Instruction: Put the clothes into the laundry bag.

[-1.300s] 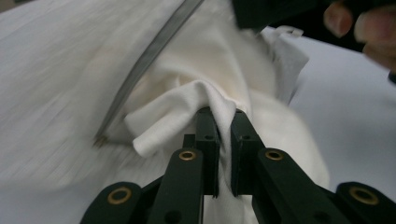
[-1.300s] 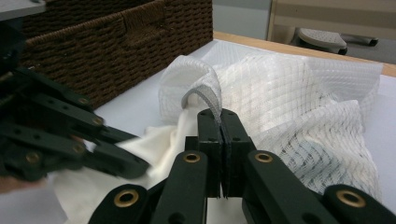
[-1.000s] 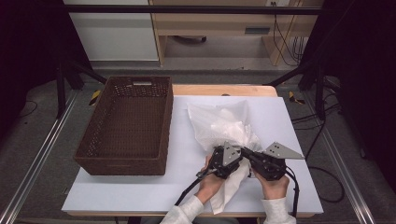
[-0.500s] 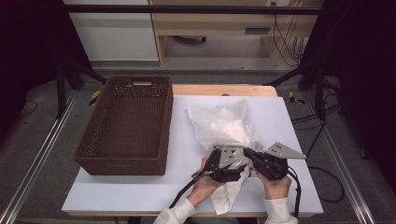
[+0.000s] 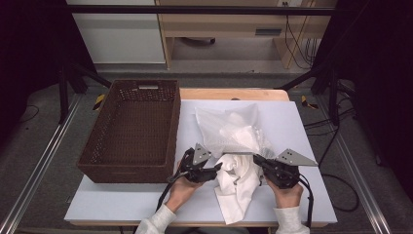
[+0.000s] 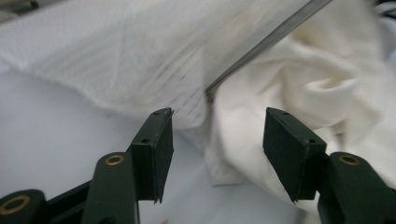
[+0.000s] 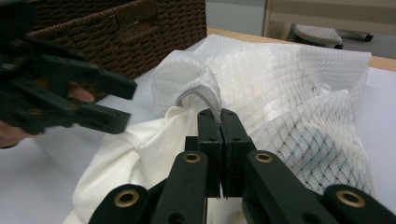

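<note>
The bench [image 5: 302, 122] carries everything you work with, its white top running from the basket to your right hand. The brown woven basket [image 5: 134, 129] stands on the bench's left part, its near corner just beside your left hand-held gripper; in the right gripper view its woven wall [image 7: 140, 32] rises behind the cloth.

The white mesh bag [image 5: 229, 129] lies in the middle of the bench, right of the basket, its mouth turned toward you. The white cloth [image 5: 238, 187] spills out of that mouth and trails toward the near edge of the bench, between your two hands (part of it is inside the bag, and how much you cannot tell).

Your right hand-held gripper [image 5: 259, 162] has its jaws pressed together on the bound rim of the mesh bag; the right gripper view shows the grey edge band [image 7: 205, 100] caught between the two black pads [image 7: 210, 140], with mesh [image 7: 299, 98] bulging behind it.

Your left hand-held gripper [image 5: 214, 170] sits just left of the cloth, its jaws spread apart. They have just been opening and then closing a little, and the pads press on nothing. In the left gripper view the left pad [image 6: 156, 149] stands below the mesh [image 6: 116, 60], the right pad [image 6: 287, 151] in front of the cloth's folds [image 6: 289, 79], blurred.
</note>
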Demonstrator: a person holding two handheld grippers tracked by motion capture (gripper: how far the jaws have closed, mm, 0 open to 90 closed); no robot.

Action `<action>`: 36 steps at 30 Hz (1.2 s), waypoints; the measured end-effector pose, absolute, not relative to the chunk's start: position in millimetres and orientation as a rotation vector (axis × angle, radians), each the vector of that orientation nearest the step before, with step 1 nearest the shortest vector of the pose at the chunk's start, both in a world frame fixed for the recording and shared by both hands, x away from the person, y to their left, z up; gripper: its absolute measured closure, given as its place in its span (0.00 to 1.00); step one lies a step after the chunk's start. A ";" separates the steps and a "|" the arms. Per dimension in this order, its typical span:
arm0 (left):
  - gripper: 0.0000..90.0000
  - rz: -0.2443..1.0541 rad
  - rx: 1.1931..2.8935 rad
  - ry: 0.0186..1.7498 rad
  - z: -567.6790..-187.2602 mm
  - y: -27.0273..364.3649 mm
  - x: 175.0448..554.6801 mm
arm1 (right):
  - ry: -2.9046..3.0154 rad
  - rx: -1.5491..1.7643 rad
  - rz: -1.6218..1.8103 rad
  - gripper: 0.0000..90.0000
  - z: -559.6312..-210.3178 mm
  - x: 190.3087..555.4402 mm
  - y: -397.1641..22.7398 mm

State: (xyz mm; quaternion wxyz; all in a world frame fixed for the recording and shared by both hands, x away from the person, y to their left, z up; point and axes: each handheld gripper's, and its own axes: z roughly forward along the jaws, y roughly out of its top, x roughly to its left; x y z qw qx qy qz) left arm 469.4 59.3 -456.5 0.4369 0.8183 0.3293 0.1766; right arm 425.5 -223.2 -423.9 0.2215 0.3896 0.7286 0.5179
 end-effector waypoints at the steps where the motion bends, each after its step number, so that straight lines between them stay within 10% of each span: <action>1: 0.51 0.412 2.054 0.847 -462.1 59.8 473.6 | 2.012 1.077 1.431 0.99 -423.9 425.7 -223.2; 11: 0.96 0.254 2.128 0.686 -476.3 29.5 459.5 | 2.020 1.074 1.428 0.99 -424.5 426.0 -221.0; 18: 0.94 0.272 2.132 0.629 -481.4 9.3 444.3 | 2.020 1.074 1.431 0.99 -424.2 425.7 -221.5; 24: 0.49 0.429 2.039 0.768 -459.9 40.3 453.4 | 2.017 1.073 1.435 0.99 -423.8 425.5 -222.2; 36: 0.68 0.393 2.187 0.837 -482.4 37.2 468.7 | 2.020 1.073 1.430 0.99 -424.2 425.9 -220.8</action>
